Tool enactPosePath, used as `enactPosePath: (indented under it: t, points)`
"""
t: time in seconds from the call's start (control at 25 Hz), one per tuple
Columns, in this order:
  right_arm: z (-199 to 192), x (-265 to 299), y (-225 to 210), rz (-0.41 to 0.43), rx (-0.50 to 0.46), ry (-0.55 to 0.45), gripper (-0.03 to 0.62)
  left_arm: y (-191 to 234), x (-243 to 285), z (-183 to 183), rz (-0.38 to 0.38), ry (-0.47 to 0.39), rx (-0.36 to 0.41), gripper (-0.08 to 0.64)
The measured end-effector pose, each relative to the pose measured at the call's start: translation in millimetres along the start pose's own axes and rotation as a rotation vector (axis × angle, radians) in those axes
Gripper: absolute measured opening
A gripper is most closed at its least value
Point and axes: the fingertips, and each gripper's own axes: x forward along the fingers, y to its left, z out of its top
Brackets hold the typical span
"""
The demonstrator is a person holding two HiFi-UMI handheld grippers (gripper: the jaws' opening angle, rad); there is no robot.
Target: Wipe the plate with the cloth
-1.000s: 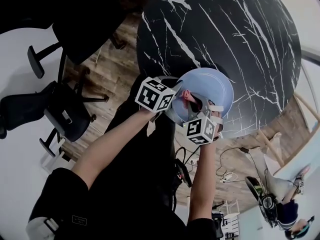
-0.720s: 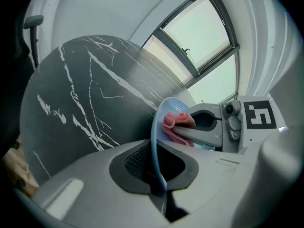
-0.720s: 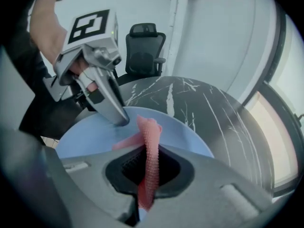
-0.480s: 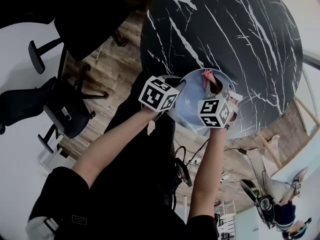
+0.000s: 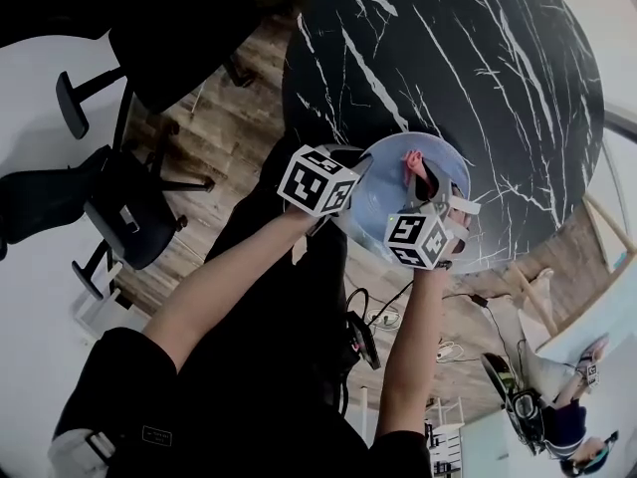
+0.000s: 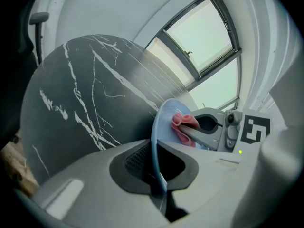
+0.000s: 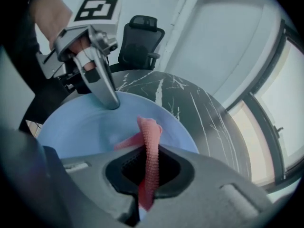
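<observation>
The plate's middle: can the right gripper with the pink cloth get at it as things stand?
Probably yes. The right gripper holds the cloth right at the plate's face, and the left gripper clamps only its rim.

Smooth blue plate [image 5: 383,207], ribbed pink cloth [image 7: 150,141], polished marble-look table [image 5: 478,68], wood-plank floor [image 5: 219,137].

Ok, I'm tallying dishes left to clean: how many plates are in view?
1. The pale blue round plate is gripped by its rim in the left gripper, near the edge of the black marble table; the right gripper holds a pink cloth against it. No other shows.
</observation>
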Motion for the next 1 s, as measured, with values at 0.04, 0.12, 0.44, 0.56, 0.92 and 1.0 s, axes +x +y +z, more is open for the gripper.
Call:
enactPosePath:
  t: [0.04,0.12,0.44,0.56,0.92,1.0]
  points:
    - [-0.2,-3.4,9.6,0.010,-0.013,-0.006,0.009,0.1,0.1,0.1,0.000,-0.001,-0.001,0.015]
    - [-2.0,-11.7,31.3,0.034,-0.035,-0.020,0.009,0.1,0.1,-0.1,0.001,-0.002,-0.003,0.015]
    - [-14.4,-50.9,123.1,0.271,-0.071,-0.024,0.009,0.0,-0.2,-0.5,0.001,-0.002,-0.004,0.015]
    - [-26.4,-61.7,141.0,0.360,-0.066,0.011,0.009,-0.6,-0.3,-1.7,-0.003,0.004,0.003,0.015]
    - [-41.5,-55.8,97.5,0.292,-0.022,0.001,0.011,-3.0,1.2,-2.1,-0.004,0.023,0.041,0.015]
    - [-36.5,-49.4,75.4,0.267,0.004,0.011,0.011,-2.8,0.4,-2.2,-0.004,0.026,0.045,0.015]
